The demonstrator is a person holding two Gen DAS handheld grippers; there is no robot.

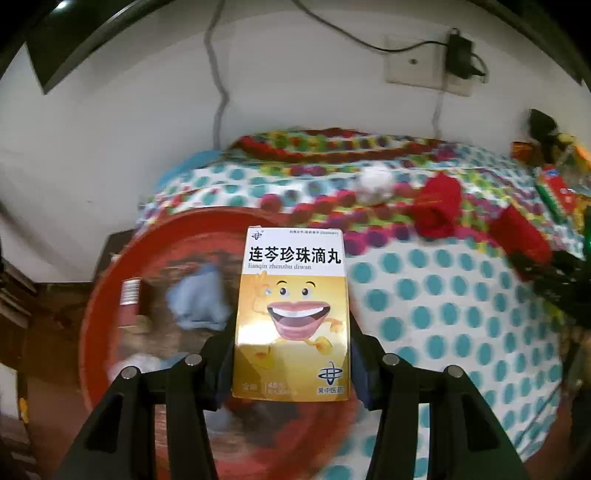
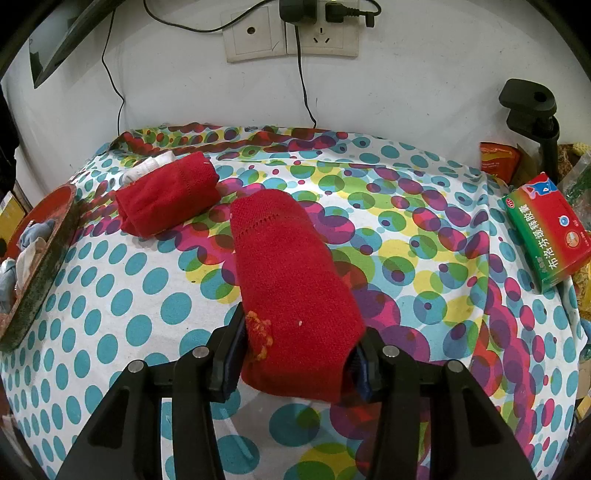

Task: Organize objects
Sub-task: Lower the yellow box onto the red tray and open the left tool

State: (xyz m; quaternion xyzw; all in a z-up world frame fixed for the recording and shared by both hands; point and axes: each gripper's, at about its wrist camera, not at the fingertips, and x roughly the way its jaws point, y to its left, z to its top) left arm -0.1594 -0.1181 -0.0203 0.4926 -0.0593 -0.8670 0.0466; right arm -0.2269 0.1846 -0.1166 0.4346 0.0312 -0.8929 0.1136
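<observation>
My left gripper (image 1: 293,363) is shut on a yellow and white medicine box (image 1: 291,314) with a cartoon mouth, held upright over a red basin (image 1: 110,295) at the table's left edge. Blue cloth (image 1: 199,299) and a small can (image 1: 130,293) lie in the basin. My right gripper (image 2: 297,354) is shut on a rolled red sock (image 2: 291,280) that rests on the dotted tablecloth (image 2: 147,295). A second red sock roll (image 2: 168,192) lies further back on the left, with a white sock (image 2: 147,166) behind it. The same red basin (image 2: 44,251) shows at the left.
A red and green medicine box (image 2: 546,229) lies at the table's right edge, beside packets (image 2: 496,158) and a black clamp stand (image 2: 532,114). Wall sockets (image 2: 291,33) with plugged cables hang behind the table. A white sock ball (image 1: 375,184) sits at the back.
</observation>
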